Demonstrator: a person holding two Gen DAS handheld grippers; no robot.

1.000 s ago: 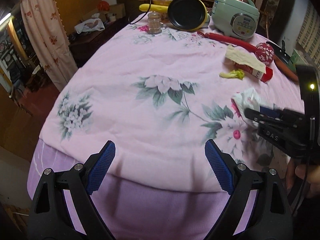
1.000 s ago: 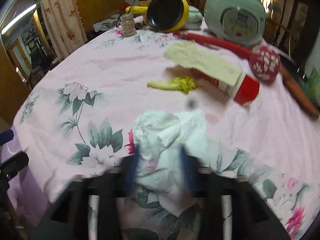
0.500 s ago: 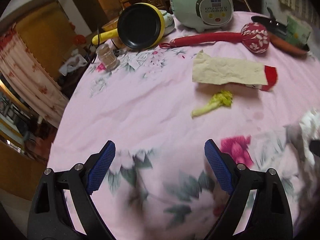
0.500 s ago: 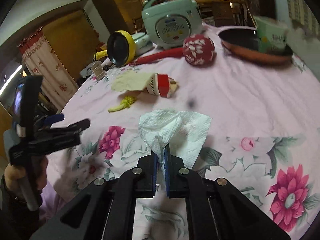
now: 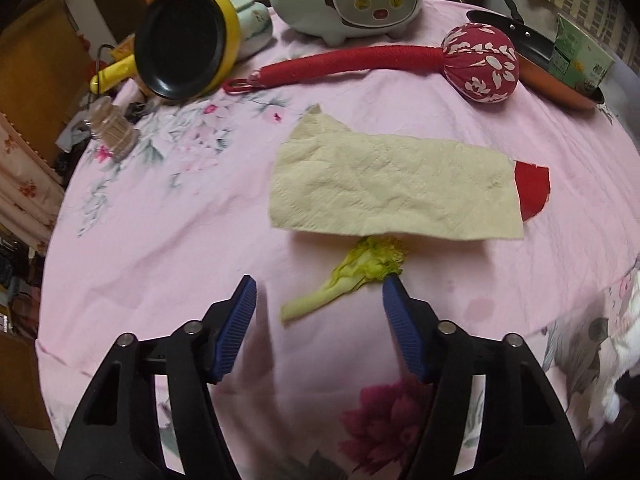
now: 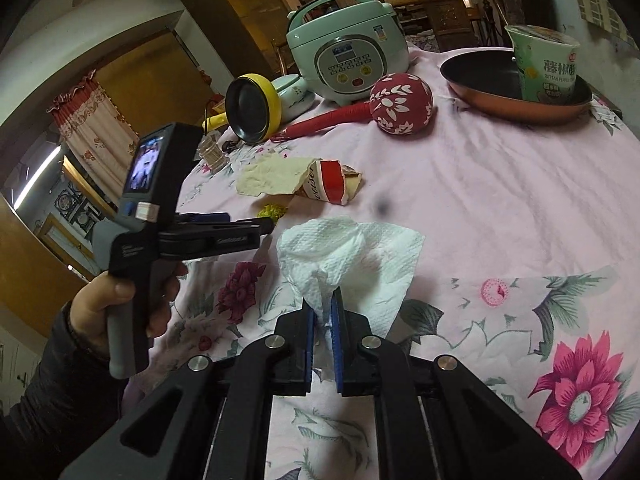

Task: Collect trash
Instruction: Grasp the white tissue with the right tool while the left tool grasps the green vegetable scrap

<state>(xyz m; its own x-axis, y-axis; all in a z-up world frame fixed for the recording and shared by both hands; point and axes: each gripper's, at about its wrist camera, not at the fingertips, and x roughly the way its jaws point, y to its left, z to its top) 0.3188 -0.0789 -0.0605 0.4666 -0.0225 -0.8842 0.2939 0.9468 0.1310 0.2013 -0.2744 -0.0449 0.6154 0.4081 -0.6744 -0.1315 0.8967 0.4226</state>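
the tablecloth (image 5: 168,208) was soft quilted cloth, matt, with a printed flower pattern; the beige paper towel (image 5: 392,192) and the white tissue (image 6: 352,256) were embossed, crinkled paper. the rice cooker (image 6: 348,56) was glossy smooth plastic, the copper-coloured pan (image 6: 516,92) shiny outside with a matt dark lining, and the red massage hammer (image 5: 476,64) was wrapped in woven cloth.

The tablecloth (image 5: 168,208) is pale pink, printed with grey-green leaves and magenta flowers. The vegetable scrap (image 5: 352,276) is yellow-green. The paper towel (image 5: 392,188) is beige; the tissue (image 6: 352,256) is white. The crushed wrapper (image 6: 332,182) is red and white. The massage mallet (image 5: 480,64) is dark red with white leaves. The small pan (image 5: 188,40) is yellow outside, black inside. The rice cooker (image 6: 348,48) is mint green. The gripper pads (image 5: 236,324) are blue.
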